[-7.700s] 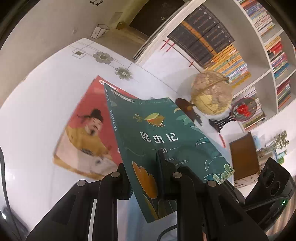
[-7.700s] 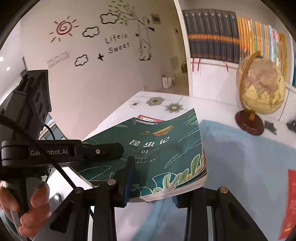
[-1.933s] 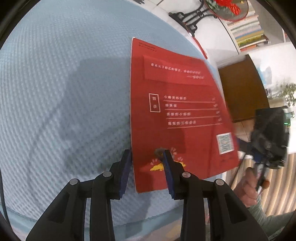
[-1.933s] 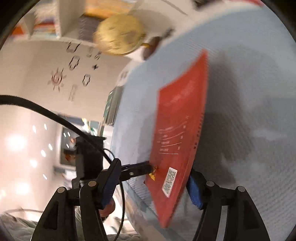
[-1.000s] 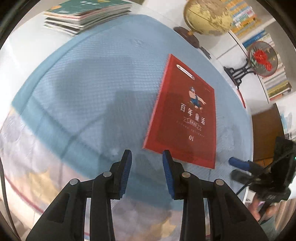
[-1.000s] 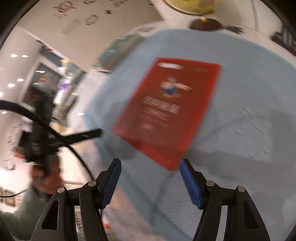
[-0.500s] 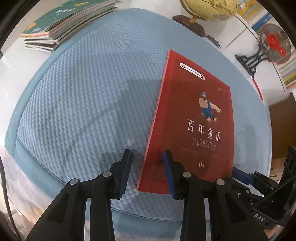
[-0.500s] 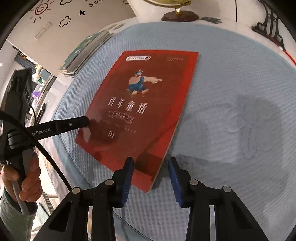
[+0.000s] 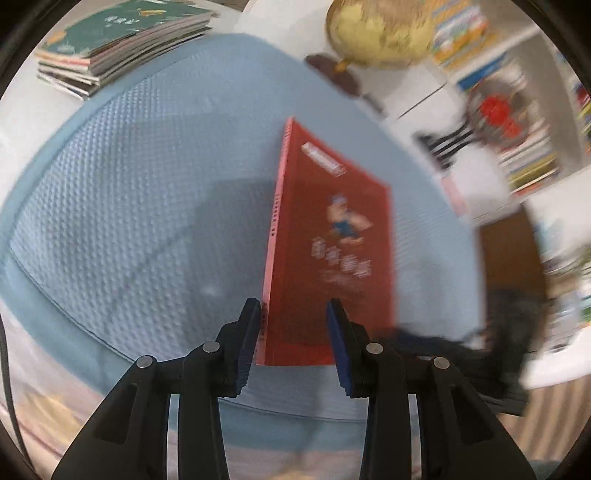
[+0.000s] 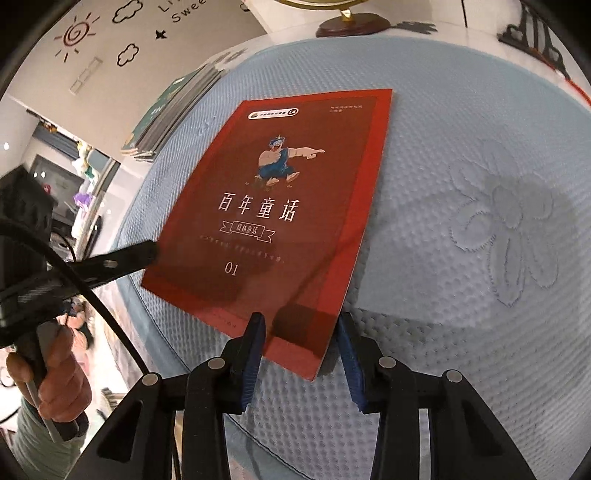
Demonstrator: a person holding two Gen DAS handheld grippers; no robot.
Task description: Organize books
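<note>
Right gripper [image 10: 299,332]: jaws drawn in, set either side of the near right corner of the red book [image 10: 280,206]. One pad overlaps the cover's near edge, the other sits by the page edge. Cannot tell if they press.

Left gripper [image 9: 291,325]: jaws narrow, near left corner between them, one pad against the spine. Blurred view, so grip not confirmed. From the right wrist view, one of its fingers meets the book's left edge.

Book: cover up on the blue mat [image 10: 461,295], near the mat's front edge.

Judgement: a gripper at each near corner steadies a thin, floppy book, likely for a level lift.

Stack of books [image 9: 122,40] lies far left, just off the mat; probably the destination. Globe [image 9: 376,29] at the far side
</note>
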